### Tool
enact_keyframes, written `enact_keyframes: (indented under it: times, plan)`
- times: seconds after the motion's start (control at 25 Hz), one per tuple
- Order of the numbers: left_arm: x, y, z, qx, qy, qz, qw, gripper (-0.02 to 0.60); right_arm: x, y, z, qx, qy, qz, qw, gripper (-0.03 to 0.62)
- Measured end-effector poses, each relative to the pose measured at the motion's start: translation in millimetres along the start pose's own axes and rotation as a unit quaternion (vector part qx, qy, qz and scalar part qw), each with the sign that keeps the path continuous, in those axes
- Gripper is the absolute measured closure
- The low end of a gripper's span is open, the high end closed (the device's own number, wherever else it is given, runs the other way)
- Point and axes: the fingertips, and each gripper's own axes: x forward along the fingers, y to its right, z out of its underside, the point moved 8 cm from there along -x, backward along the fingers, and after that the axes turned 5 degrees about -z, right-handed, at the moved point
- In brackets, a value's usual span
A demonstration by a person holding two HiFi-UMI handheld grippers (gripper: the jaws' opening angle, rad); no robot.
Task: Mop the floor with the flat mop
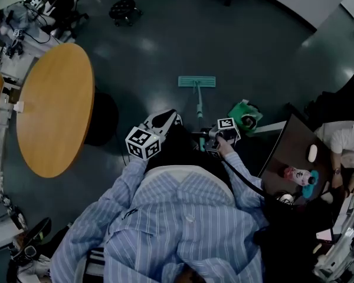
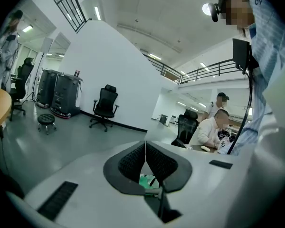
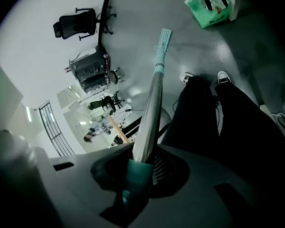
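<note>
Your right tool (image 3: 141, 165) is clamped on the handle of the flat mop (image 1: 196, 81), just above its teal grip. The mop's head lies flat on the grey floor (image 1: 147, 46) ahead of you. Your left tool (image 2: 145, 148) has its jaws together with nothing between them, off the handle. A green bag (image 1: 243, 115) sits just right of the handle.

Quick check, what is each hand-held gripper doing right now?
Left hand-held gripper: closed, jaws together, holding nothing.
Right hand-held gripper: closed on the flat mop's handle.
</note>
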Motion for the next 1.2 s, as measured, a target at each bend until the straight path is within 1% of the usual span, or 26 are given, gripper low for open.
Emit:
enact_keyframes:
  times: [0.36,0.56,0.76,0.92,1.2]
  plan:
    - [10.0,-3.1,0.4,-0.004,0.016,0.003,0.9999,0.574,0.4,-0.8,-4.9,-0.002,-0.007,-0.010,1.000,0.511]
    - [9.5,-8.3,-11.5,-0.007,0.032,-0.002,0.9995,0.574,-0.8,-5.6,-5.8,0.003,-0.010,0.005,1.000,0.511]
    - [26.5,-15.0,-16.3,-0.011,0.025,0.000,0.9996,0.574,-3.6,-14.7,-18.8,0.006,-0.009,-0.003,1.000,0.511]
    - [47.2,-23.3,-22.7,-0.006,0.022,0.007,0.9997,0.574,0.6,-22.9,-32.5,0.008,-0.008,-0.004,1.000,0.511]
    - [88.9,-64.2,-36.1,-0.023,0.016,0.011,0.9995,0.574,16.2,-52.6,-70.2,0.000,-0.006,0.003,1.000,0.511]
